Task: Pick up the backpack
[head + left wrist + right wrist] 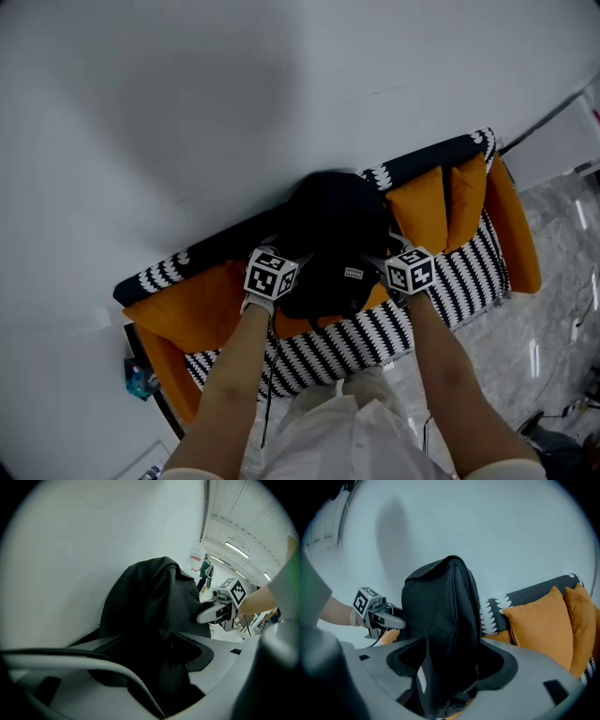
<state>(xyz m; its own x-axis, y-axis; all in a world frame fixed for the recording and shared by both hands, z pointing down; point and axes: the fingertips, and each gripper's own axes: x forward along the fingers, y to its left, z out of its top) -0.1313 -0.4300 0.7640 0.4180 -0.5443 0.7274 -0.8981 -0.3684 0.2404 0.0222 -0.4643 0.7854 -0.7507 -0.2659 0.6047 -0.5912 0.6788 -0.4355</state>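
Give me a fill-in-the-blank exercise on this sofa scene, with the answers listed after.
1. The backpack standing on the sofa is ____ in colour.
2. The cushions beside it are ____.
3. The left gripper and the right gripper each have their jaws ____, with the backpack between them.
4. The sofa's seat is striped black and ____.
Missing words: black; orange; open; white.

Backpack (330, 234): black matt cloth, soft, creased. Cushions (424, 211): orange matt cloth. Sofa (375, 339): black-white woven fabric. Floor (553, 314): glossy, stone-like.
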